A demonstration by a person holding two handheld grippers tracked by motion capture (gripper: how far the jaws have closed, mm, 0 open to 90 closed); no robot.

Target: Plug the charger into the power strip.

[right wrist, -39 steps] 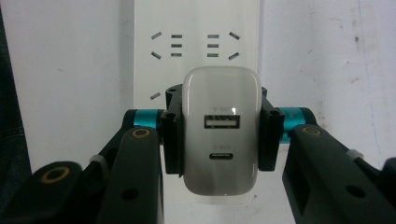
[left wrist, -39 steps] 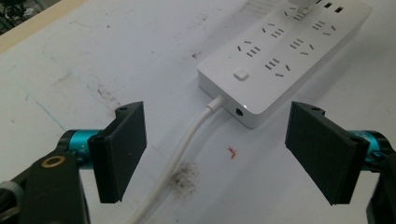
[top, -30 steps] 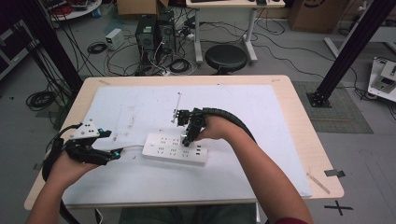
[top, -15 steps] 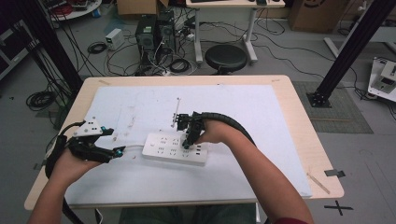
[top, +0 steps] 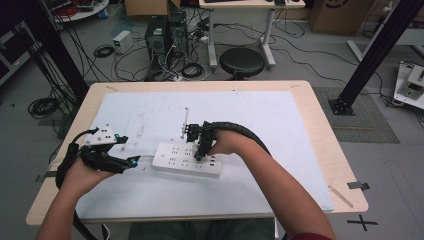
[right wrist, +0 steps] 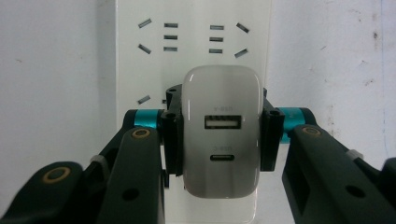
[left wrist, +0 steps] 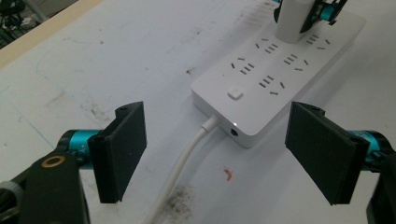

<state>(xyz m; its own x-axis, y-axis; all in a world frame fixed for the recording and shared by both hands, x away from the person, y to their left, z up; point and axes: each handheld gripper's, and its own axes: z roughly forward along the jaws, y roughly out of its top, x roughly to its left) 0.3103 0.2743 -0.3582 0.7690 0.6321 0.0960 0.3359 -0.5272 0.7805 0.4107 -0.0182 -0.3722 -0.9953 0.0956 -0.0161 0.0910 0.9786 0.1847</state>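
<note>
— Where could a tool pass on the bench (top: 320, 145)?

— The far half and the right side of the white mat (top: 280, 120) lie bare. The near strip in front of the power strip (top: 186, 160) is open too.

— What stands in the way?

— The power strip lies across the middle, its cable (left wrist: 180, 172) running between the left tool's (left wrist: 224, 154) spread jaws. The right tool (right wrist: 219, 135), clamped on the charger (right wrist: 221, 126), blocks the strip's right end.

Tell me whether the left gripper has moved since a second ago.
Yes, slightly. In the high view the left gripper has edged toward the power strip, its jaws open near the strip's cord end; the strip itself has stayed put.
</note>
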